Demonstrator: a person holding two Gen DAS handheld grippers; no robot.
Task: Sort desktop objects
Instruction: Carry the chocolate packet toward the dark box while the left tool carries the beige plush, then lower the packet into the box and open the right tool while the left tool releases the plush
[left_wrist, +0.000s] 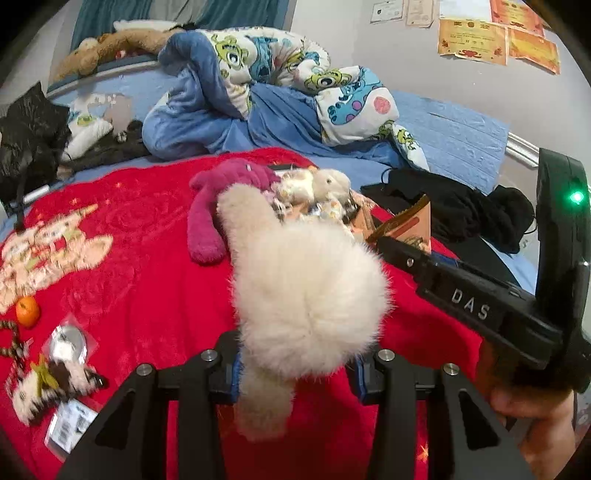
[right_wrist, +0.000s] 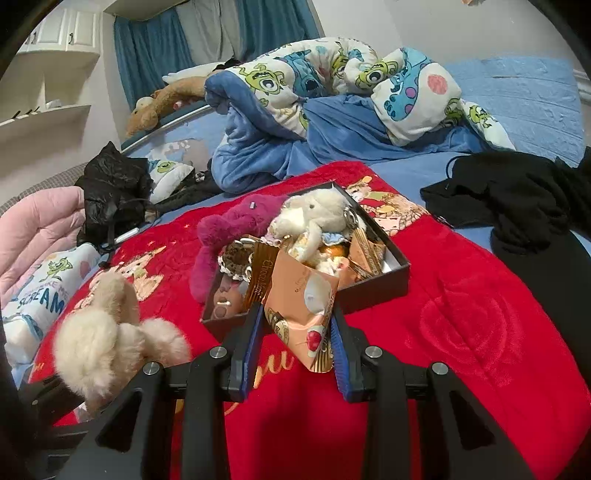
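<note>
Two loads are in the air at once, and that is your main risk. Your left gripper (left_wrist: 295, 369) has its fingers pinched on the cream plush toy (left_wrist: 306, 291), held above the red blanket (left_wrist: 147, 258) on the near side of the dark box (right_wrist: 373, 288); the grip sits low on loose fur, so the toy may slide out or swing into the box pile. Your right gripper (right_wrist: 297, 354) has its fingers closed narrowly on the chocolate packet (right_wrist: 306, 314), right at the box's near wall; the foil looks slick and only its lower part is caught. That box is already heaped, with the magenta plush (right_wrist: 229, 229) draped over its far-left edge and a white plush (right_wrist: 314, 218) on top, so anything dropped there could roll off onto the blanket.
</note>
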